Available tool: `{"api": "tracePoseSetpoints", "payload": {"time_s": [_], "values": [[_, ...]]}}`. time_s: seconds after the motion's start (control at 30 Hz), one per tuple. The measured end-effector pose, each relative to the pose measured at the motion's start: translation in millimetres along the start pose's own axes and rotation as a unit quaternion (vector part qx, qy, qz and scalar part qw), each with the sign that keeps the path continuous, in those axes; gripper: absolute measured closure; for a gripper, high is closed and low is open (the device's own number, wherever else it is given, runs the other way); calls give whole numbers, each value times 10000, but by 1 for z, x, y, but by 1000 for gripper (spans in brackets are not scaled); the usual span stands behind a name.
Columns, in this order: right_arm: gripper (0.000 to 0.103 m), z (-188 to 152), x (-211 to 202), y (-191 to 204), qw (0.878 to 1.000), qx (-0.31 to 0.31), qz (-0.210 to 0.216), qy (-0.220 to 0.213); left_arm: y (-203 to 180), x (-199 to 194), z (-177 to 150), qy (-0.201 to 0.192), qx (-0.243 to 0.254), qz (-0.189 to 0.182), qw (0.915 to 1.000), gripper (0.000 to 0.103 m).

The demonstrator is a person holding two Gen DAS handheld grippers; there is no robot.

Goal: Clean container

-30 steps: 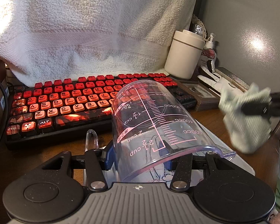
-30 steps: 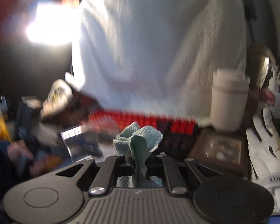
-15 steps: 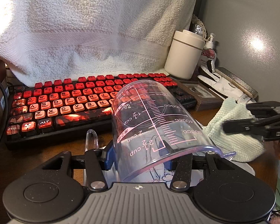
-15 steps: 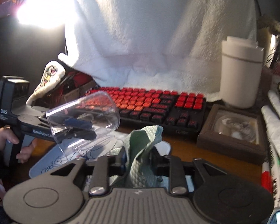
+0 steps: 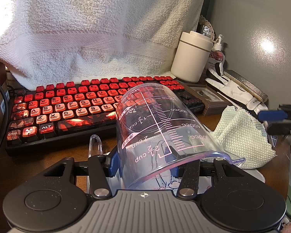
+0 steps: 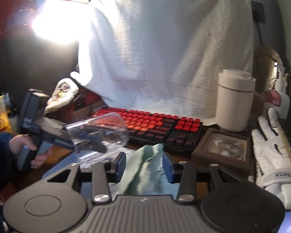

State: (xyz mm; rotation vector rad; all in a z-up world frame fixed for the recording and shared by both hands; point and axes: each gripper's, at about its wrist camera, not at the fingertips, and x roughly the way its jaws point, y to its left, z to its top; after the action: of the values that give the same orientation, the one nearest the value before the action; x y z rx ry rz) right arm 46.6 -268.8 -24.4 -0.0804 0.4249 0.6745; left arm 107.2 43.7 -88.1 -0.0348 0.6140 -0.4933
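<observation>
White towel (image 5: 99, 29) is hanging across the back of the desk, covering most of the bkgd in both views. Red/black keyboard (image 5: 91, 106) is sitting below it on the wooden desk (image 5: 48, 155), w/ a cream lidded canister (image 5: 192, 58) standing at its right end. A white glove (image 6: 271, 151) is lying near the desk's right edge, and a dark-framed picture (image 6: 221, 147) is lying flat betw. glove and keyboard.

Clear measuring cup (image 5: 161, 128), the container, is lying tipped on its side in the air just above the desk, mouth twd the left wrist cam, base twd the keyboard; printed cc/cup scale is facing up. Left gripper (image 5: 143, 165) is clamping it: one blue finger is sitting outside the wall, the other is showing through the plastic inside the cup. Handle (image 5: 95, 145) is sticking out on the cup's left. In right wrist view a hand (image 6: 31, 149) is holding that tool's grip.

Pale green cloth (image 5: 240, 137) is resting just right of the cup's spout, approx. touching the rim. Right gripper (image 6: 144, 165) is standing spread wide, cloth (image 6: 145, 170) bunching loosely betw. the blue pads (image 6: 121, 163), not pinched. Right view is slightly blurred.
</observation>
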Motion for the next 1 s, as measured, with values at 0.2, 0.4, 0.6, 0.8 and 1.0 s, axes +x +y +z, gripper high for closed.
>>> {"api": "tracePoseSetpoints", "payload": {"time_s": [0.2, 0.4, 0.6, 0.8, 1.0], "values": [[63, -17, 12, 18, 9998, 159, 89, 54, 0, 0, 0, -1, -1, -1, 10000, 55], [63, -31, 28, 20, 9962, -5, -835, 256, 0, 0, 0, -1, 1, 1, 10000, 55], [43, -34, 33, 11, 9961, 250, -814, 250, 0, 0, 0, -1, 1, 2, 10000, 55], [30, -35, 45, 3, 9954, 360, -812, 349, 0, 0, 0, -1, 0, 1, 10000, 55], [31, -30, 56, 4, 9964, 163, -578, 596, 0, 0, 0, -1, 1, 1, 10000, 55]]}}
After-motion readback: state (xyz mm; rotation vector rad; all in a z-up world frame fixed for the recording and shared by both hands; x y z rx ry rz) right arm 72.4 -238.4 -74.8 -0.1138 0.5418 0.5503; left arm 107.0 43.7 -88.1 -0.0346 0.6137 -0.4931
